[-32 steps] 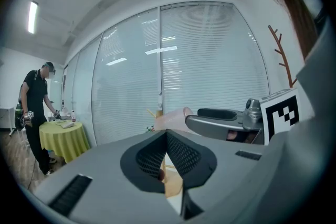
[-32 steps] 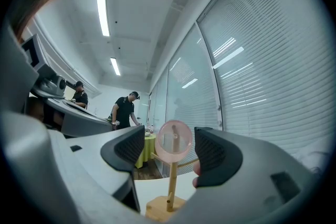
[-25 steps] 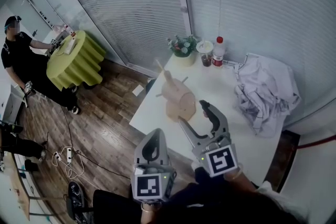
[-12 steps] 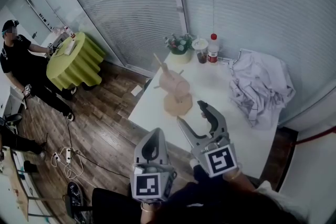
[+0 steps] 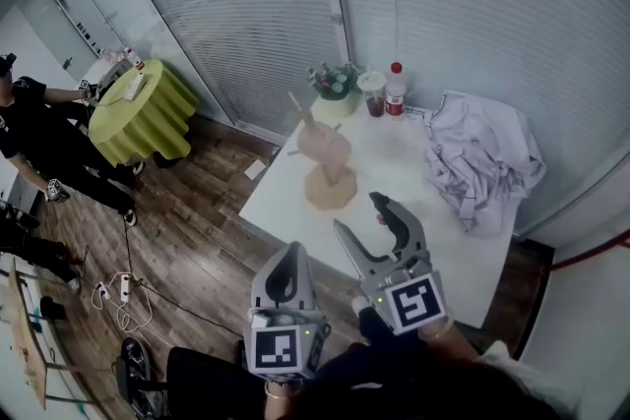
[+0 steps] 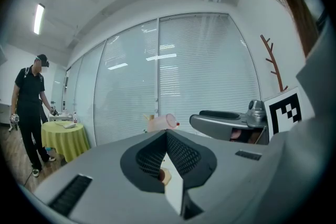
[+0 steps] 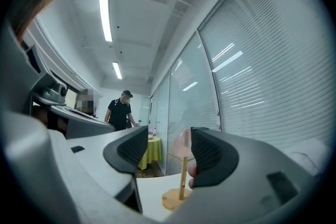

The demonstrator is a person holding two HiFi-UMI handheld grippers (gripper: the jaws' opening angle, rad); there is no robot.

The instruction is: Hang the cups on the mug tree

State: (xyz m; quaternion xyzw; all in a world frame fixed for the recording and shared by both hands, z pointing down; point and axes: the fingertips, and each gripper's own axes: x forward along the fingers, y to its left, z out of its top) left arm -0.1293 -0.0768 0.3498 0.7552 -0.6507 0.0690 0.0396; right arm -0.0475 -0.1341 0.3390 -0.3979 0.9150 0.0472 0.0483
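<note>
**On the table's far left side: one cup hung, tongs both empty**

At the far left part of the white table (image 5: 418, 216) stands the wooden mug tree (image 5: 330, 187). One pink cup (image 5: 324, 144) sits on it, tipped on its side, apparently over a peg near the top. No further cup can be made out on the table. A crumpled cloth (image 5: 482, 162), a bottle (image 5: 396, 89) and a flower pot (image 5: 335, 82) lie well apart from the near edge.

The left tongs (image 5: 285, 261) are pressed together and hold nothing. The right tongs (image 5: 360, 216) stand spread and are closing, with nothing between them. Through their gap only the distant mug tree shows. Both are held near the person, well short of the mug tree.

Handling, as judged: the cup looks small, stiff and smooth-walled, so likely light but slippery. Its material cannot be told, so it should be treated as breakable. The sound hold is across the wall near the rim. That leaves the handle free for a peg, though the handle itself is too small to see. The mug tree looks light on its round base and may tip if pushed.
</note>
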